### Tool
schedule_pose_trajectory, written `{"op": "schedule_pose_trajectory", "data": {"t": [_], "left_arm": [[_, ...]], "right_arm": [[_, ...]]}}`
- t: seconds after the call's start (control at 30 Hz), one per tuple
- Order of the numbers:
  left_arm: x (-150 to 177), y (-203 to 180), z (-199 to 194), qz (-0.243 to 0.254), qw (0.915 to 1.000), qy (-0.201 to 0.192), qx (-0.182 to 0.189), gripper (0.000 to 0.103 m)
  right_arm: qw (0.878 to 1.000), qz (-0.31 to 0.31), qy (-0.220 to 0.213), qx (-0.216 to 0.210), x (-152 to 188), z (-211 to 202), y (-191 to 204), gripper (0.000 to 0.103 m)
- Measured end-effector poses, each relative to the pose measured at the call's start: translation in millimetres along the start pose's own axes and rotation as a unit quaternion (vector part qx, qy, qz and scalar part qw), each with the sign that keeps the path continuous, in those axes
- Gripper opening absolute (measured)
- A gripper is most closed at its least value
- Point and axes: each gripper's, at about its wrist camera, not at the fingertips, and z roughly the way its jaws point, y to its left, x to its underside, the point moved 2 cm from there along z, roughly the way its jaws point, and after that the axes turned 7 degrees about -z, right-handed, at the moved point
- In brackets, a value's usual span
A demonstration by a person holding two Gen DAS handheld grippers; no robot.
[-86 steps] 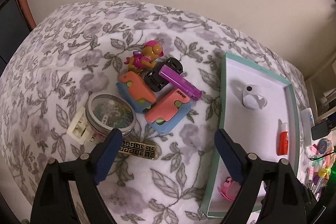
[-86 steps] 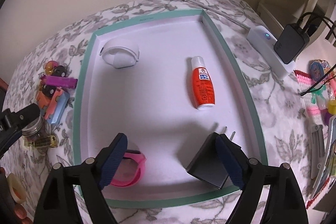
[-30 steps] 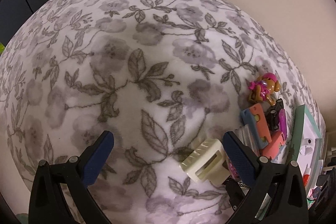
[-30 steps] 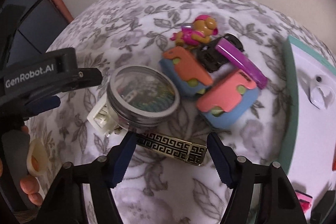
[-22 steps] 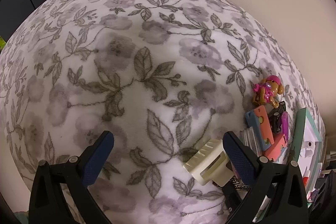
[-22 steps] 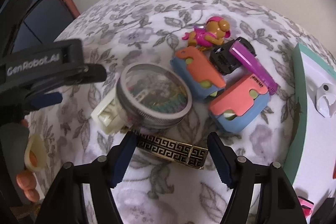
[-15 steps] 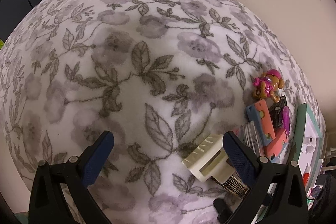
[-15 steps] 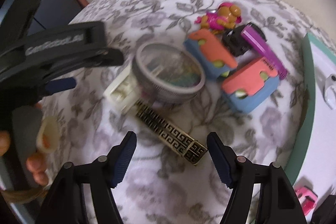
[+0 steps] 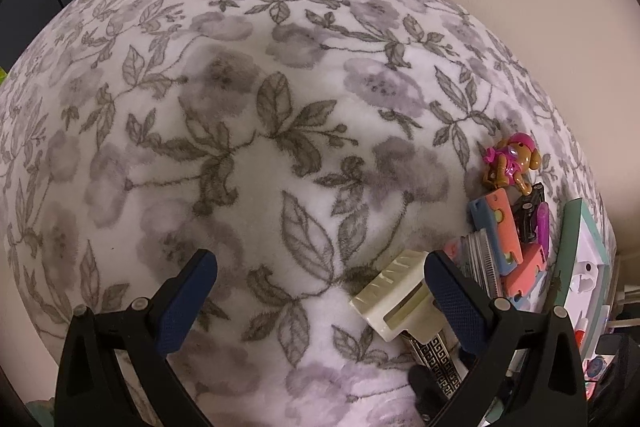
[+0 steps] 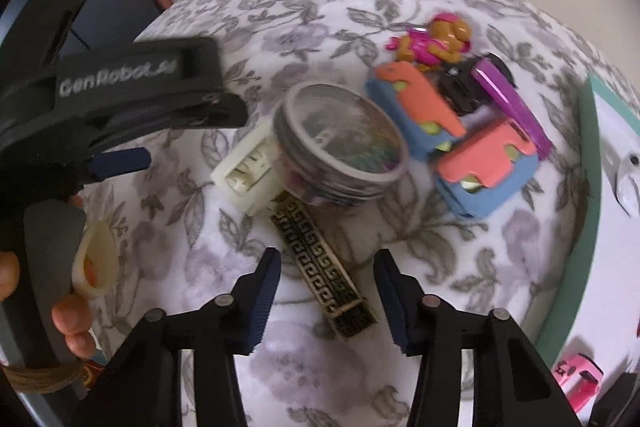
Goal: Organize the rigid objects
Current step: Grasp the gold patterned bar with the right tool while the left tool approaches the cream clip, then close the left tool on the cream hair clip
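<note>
A gold-and-black patterned bar (image 10: 320, 267) lies slantwise on the floral cloth. Its near end sits between the fingers of my right gripper (image 10: 328, 291), whose jaws are closing; a gap still shows on each side of the bar. Just beyond it are a round clear-lidded tin (image 10: 340, 143) and a cream clip (image 10: 248, 171). My left gripper (image 9: 320, 291) hangs open over bare cloth, with the cream clip (image 9: 396, 299) beside its right finger and the bar (image 9: 434, 363) below that.
A toy dog (image 10: 436, 43), two orange-and-blue blocks (image 10: 488, 167), a black piece and a purple bar (image 10: 512, 107) are piled behind the tin. The teal-rimmed white tray (image 10: 588, 187) stands at the right, holding a pink item (image 10: 576, 379). A hand holds the left gripper.
My right gripper's jaws have narrowed around the near end of the patterned bar, and its view has swung so the bar points toward it. The left gripper has barely shifted.
</note>
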Motion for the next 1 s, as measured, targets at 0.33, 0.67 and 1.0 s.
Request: {"op": "schedule_pose_trajectory", "data": {"t": [0.33, 0.67, 1.0], "left_arm": [[4, -14, 6, 0.026, 0.9994, 0.02, 0.006, 0.103], [16, -44, 20, 0.101, 0.9938, 0.043, -0.015, 0.102], [20, -61, 30, 0.133, 0.9896, 0.05, -0.021, 0.102]], "right_arm": [[0.999, -0.004, 0.011, 0.043, -1, 5, 0, 0.027], [0.996, 0.07, 0.014, 0.053, 10, -8, -51, 0.023], [0.992, 0.114, 0.012, 0.046, 26, -23, -74, 0.023]]}}
